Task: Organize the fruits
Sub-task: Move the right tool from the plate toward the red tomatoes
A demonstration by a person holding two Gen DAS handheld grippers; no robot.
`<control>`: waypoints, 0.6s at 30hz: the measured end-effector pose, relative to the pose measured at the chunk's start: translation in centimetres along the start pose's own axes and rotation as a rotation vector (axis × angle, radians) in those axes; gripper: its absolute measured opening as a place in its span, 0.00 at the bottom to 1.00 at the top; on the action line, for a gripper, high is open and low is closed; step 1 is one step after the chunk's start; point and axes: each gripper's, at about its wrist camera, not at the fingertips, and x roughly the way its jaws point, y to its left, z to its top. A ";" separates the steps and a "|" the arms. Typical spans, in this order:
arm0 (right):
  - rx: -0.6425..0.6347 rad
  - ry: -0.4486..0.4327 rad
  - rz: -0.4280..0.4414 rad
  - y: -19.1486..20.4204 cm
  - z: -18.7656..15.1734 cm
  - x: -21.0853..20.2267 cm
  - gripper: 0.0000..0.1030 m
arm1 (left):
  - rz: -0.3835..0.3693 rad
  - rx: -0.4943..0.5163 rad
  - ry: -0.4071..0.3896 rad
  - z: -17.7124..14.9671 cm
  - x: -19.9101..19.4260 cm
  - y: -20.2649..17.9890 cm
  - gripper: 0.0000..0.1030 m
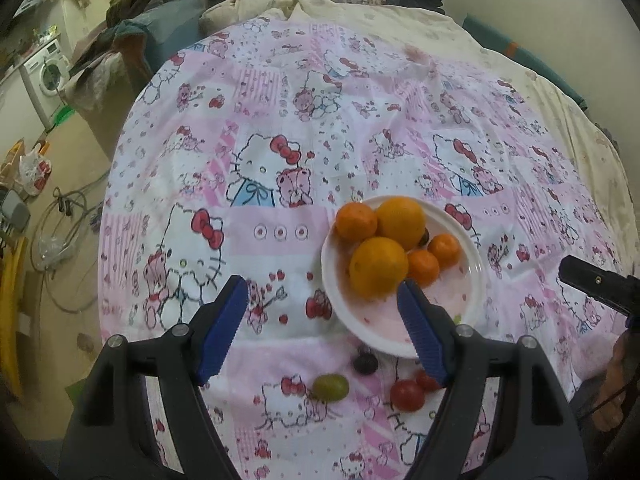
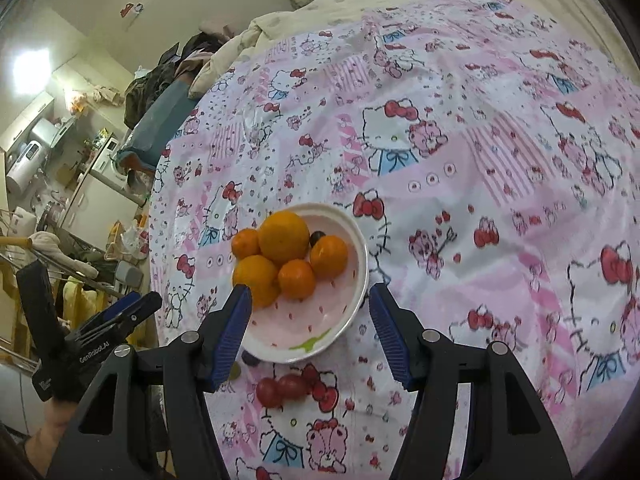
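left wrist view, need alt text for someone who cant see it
A white plate holding five oranges sits on a pink cartoon-print sheet, seen between the open blue fingers of the left gripper. A green grape, a dark grape and two cherry tomatoes lie on the sheet just short of the plate.

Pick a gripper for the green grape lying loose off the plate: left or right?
Left, probably. The left gripper is open, and the green grape lies in plain view between its fingers, near the plate. From the right gripper, also open, the grape is mostly hidden behind a finger.
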 end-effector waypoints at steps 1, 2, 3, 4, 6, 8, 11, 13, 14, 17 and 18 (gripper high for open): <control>0.000 0.006 0.001 0.1 -0.3 0.1 0.62 | 0.002 0.001 0.002 -0.4 -0.2 0.0 0.72; 0.000 0.010 0.001 0.1 -0.5 0.1 0.62 | 0.005 0.001 0.004 -0.6 -0.3 0.0 0.72; 0.000 0.017 0.001 0.2 -0.7 0.2 0.62 | 0.009 0.000 0.005 -0.9 -0.4 0.0 0.72; 0.000 0.022 0.001 0.2 -0.9 0.3 0.62 | 0.013 -0.002 0.005 -1.3 -0.6 0.1 0.72; 0.000 0.037 0.001 0.3 -1.3 0.6 0.62 | 0.017 -0.007 0.011 -1.7 -0.6 0.1 0.72; 0.001 0.054 -0.002 0.4 -1.7 1.0 0.62 | 0.016 -0.020 0.023 -2.2 -0.5 0.2 0.72; 0.002 0.083 -0.007 0.4 -2.1 1.8 0.62 | 0.023 -0.049 0.036 -2.6 -0.3 0.6 0.72; 0.003 0.098 -0.011 0.3 -2.3 2.3 0.62 | 0.035 -0.071 0.047 -2.9 0.0 1.1 0.72; 0.009 0.112 -0.012 0.2 -2.4 2.7 0.62 | 0.040 -0.082 0.054 -2.9 0.2 1.3 0.72; 0.044 0.147 -0.001 -0.5 -2.6 3.6 0.62 | 0.045 -0.124 0.075 -3.1 0.7 2.1 0.72; 0.054 0.160 0.000 -0.6 -2.8 4.0 0.62 | 0.045 -0.138 0.081 -3.2 0.9 2.3 0.72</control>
